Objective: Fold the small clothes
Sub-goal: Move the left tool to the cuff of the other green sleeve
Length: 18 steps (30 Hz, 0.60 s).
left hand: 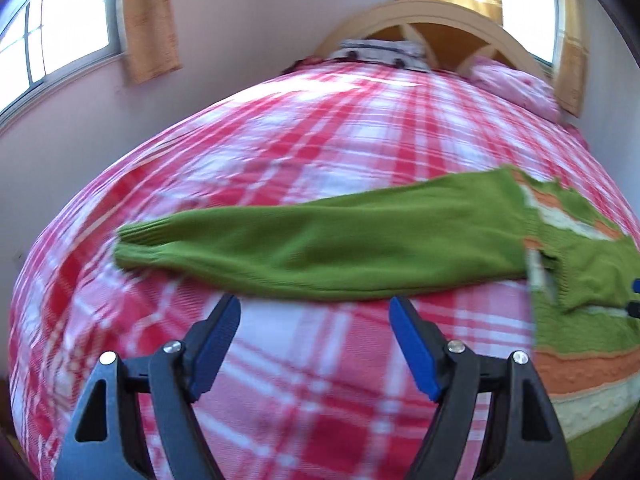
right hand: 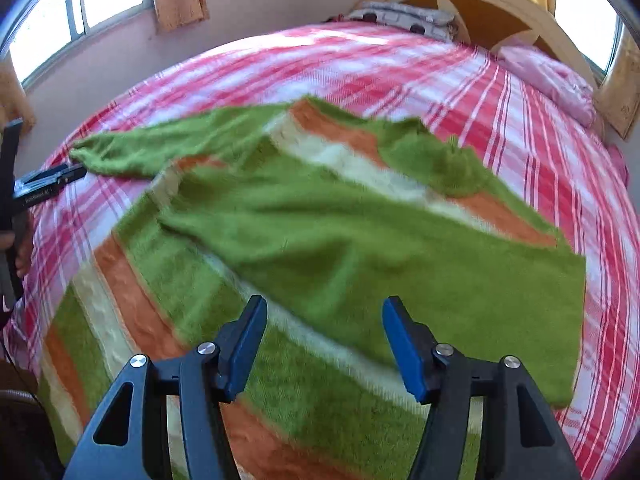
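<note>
A small green knitted sweater (right hand: 320,240) with orange and cream stripes lies on the red-and-white plaid bedspread (right hand: 440,80). One sleeve (left hand: 320,240) stretches out flat to the left, its ribbed cuff (left hand: 136,240) at the far end. The other sleeve (right hand: 460,296) lies folded across the sweater's body. My left gripper (left hand: 316,312) is open and empty, just short of the outstretched sleeve. My right gripper (right hand: 324,312) is open and empty, over the sweater's lower body. The left gripper also shows at the left edge of the right wrist view (right hand: 48,184).
A wooden headboard (left hand: 440,28) stands at the far end of the bed. A pink pillow (right hand: 548,80) and a grey patterned pillow (right hand: 400,16) lie there. Windows with orange curtains (left hand: 148,20) line the pink wall.
</note>
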Tool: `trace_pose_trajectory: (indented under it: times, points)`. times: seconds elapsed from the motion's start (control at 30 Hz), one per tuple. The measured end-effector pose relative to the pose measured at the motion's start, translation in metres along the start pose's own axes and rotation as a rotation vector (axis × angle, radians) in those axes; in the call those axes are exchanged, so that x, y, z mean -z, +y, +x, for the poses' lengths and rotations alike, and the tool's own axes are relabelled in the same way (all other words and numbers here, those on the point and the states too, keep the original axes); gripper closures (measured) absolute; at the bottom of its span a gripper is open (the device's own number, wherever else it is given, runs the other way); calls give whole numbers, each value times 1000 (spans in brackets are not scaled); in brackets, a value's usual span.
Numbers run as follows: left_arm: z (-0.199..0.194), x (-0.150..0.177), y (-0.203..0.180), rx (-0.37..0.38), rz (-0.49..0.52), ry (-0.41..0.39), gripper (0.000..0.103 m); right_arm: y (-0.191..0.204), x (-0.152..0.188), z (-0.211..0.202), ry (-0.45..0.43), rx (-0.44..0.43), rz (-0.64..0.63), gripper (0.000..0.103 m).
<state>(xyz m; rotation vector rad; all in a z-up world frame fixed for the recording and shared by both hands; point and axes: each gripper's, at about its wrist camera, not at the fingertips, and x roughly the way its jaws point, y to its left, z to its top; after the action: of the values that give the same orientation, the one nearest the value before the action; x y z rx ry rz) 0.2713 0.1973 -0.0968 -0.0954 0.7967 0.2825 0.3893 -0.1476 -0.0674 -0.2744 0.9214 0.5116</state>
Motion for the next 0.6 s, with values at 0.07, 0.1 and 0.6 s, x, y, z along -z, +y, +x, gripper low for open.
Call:
trace_pose_trajectory:
  times: [0.07, 0.1, 0.6]
  points:
    - [1, 1, 22, -41, -56, -5, 24, 5, -6, 4, -36, -40, 11, 41]
    - [1, 1, 34, -65, -84, -8, 24, 10, -9, 11, -42, -77, 14, 41]
    - [19, 2, 109, 54, -477, 18, 25, 49, 21, 38, -71, -30, -87, 39]
